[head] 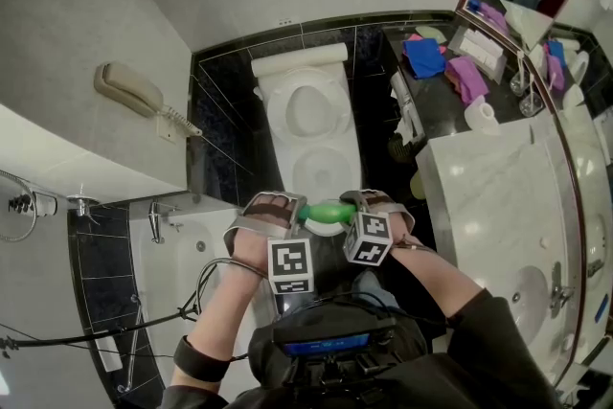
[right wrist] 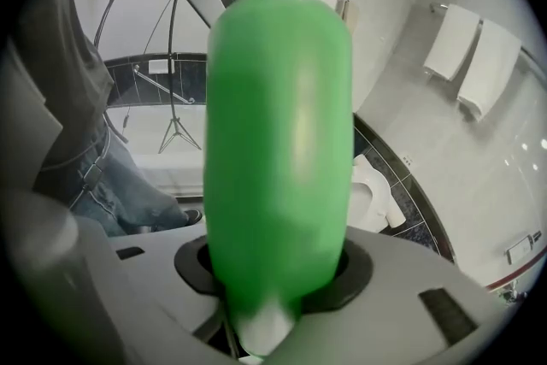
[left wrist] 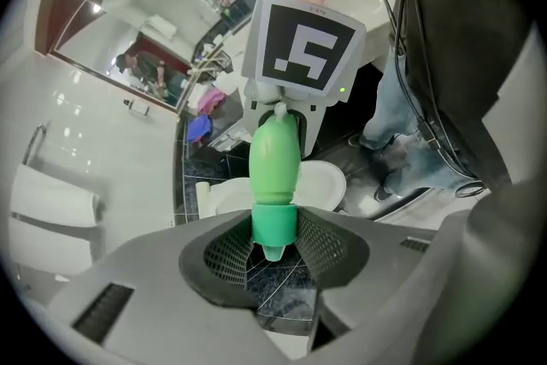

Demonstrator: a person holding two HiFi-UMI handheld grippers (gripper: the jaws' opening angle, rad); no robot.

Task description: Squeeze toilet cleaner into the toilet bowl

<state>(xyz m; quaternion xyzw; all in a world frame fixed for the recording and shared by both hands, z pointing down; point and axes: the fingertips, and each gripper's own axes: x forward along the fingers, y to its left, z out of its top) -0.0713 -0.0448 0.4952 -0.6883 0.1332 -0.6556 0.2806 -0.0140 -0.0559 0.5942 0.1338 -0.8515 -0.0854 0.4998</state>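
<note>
Green toilet cleaner bottle: smooth rounded body, green nozzle cap on. It is held roughly level in the air, cap end pinched in left gripper and fat end in right gripper. Head view puts it at the near edge of white toilet bowl, which has its lid up.

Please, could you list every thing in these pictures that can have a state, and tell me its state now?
green bottle, lying level between both grippers, cap on
left gripper, shut on the cap
right gripper, shut on the bottle's other end
toilet lid, raised, so the bowl is uncovered
phone handset, resting on its cradle
</note>
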